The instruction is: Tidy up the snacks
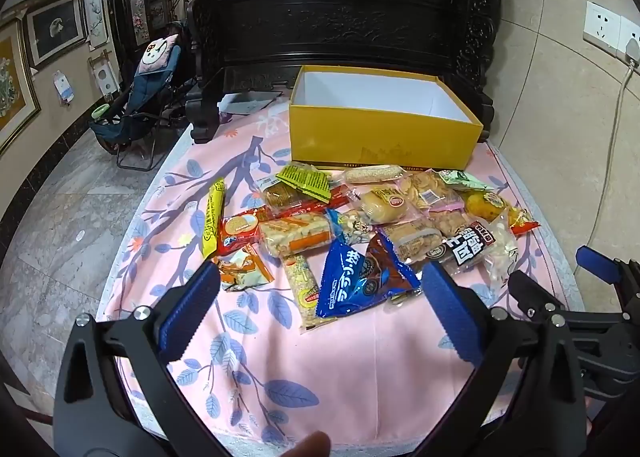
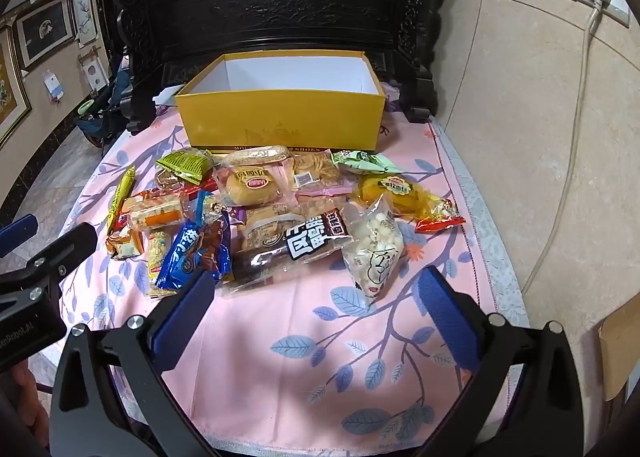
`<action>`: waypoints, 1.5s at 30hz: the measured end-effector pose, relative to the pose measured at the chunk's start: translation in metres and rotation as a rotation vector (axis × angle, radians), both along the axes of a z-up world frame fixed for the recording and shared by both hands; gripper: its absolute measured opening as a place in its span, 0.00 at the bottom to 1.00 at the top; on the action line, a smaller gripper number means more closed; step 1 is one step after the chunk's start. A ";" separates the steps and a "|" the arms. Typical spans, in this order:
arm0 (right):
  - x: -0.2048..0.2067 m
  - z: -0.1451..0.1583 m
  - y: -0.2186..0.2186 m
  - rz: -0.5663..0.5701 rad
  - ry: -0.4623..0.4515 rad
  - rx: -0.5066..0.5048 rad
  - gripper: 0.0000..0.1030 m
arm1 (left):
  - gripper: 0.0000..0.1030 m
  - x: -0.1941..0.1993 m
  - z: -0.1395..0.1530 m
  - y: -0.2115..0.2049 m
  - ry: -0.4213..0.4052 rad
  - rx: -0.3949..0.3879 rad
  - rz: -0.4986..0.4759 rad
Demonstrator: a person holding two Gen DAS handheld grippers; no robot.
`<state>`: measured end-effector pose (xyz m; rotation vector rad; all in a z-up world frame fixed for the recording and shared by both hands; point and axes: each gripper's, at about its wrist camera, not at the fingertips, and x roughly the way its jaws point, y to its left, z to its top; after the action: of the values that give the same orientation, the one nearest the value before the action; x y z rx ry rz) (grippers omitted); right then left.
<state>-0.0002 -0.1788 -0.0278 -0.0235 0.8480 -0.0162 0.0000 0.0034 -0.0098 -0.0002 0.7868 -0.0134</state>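
Nearest the lens, the left gripper (image 1: 320,309) and the right gripper (image 2: 316,305) hang over the pink leaf-print cloth (image 2: 304,357) on the counter, jaws spread wide with nothing between them. The pile of snacks (image 1: 360,225) lies at twelve o'clock from both. Just behind it, still at twelve, stands the yellow box (image 2: 280,121), open and bare inside.

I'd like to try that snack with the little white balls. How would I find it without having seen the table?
Start at the open yellow box at the back of the pink cloth. The snack pile lies in front of it. At the pile's near right edge lies a clear bag of small white balls, just right of the black-labelled packet; it is the only see-through bag with round white pieces.
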 end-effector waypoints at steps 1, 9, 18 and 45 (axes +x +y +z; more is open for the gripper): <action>0.000 -0.001 0.001 -0.001 0.000 -0.002 0.99 | 0.98 0.000 -0.002 -0.001 0.002 0.003 -0.001; 0.001 -0.001 0.001 -0.001 0.003 0.005 0.99 | 0.98 0.001 0.002 -0.003 0.009 0.001 0.000; 0.001 -0.002 0.000 0.003 0.006 0.002 0.99 | 0.98 0.001 0.003 -0.002 0.010 -0.003 -0.001; -0.001 -0.005 0.006 0.020 0.023 -0.011 0.99 | 0.98 -0.001 0.002 0.009 0.019 -0.025 0.008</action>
<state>-0.0010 -0.1727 -0.0328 -0.0426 0.8702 -0.0016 -0.0012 0.0124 -0.0082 -0.0266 0.8058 -0.0157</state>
